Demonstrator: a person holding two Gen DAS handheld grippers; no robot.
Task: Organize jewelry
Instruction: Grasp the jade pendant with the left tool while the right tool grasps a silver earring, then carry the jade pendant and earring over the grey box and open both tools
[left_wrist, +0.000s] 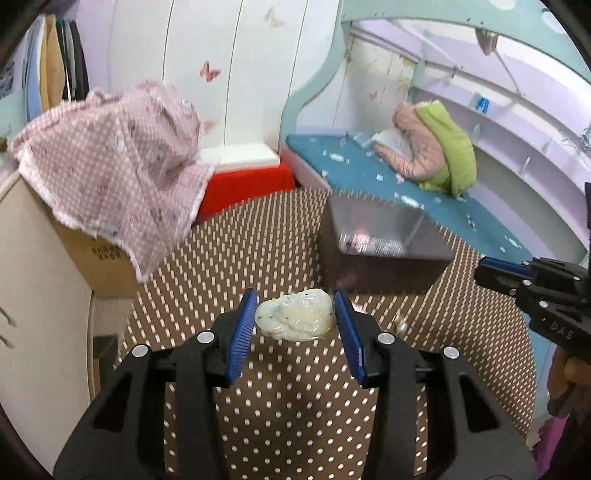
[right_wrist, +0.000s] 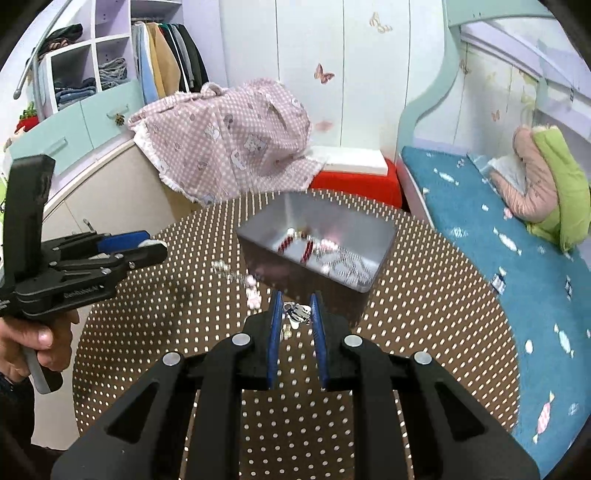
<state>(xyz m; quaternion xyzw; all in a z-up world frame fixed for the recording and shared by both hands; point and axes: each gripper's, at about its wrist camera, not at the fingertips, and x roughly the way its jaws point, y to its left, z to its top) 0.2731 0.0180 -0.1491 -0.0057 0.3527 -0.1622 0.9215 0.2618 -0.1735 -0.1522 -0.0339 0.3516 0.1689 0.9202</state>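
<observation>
Gripping a jade pendant (left_wrist: 294, 318), the left claw (left_wrist: 295, 325) nears the right claw (right_wrist: 295, 317), clamped on a silver trinket (right_wrist: 296, 312).

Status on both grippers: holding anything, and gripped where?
Left gripper: pale carved jade pendant, pads on its two side edges. Right gripper: small silver jewelry piece pinched at the fingertips; which part cannot be told.

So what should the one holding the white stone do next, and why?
Probably carry it forward over the open metal box and let go. The left hand-held gripper has the pale jade pendant between its blue pads, seemingly lifted off the dotted table, and the box already holding jewelry sits just ahead.
</observation>
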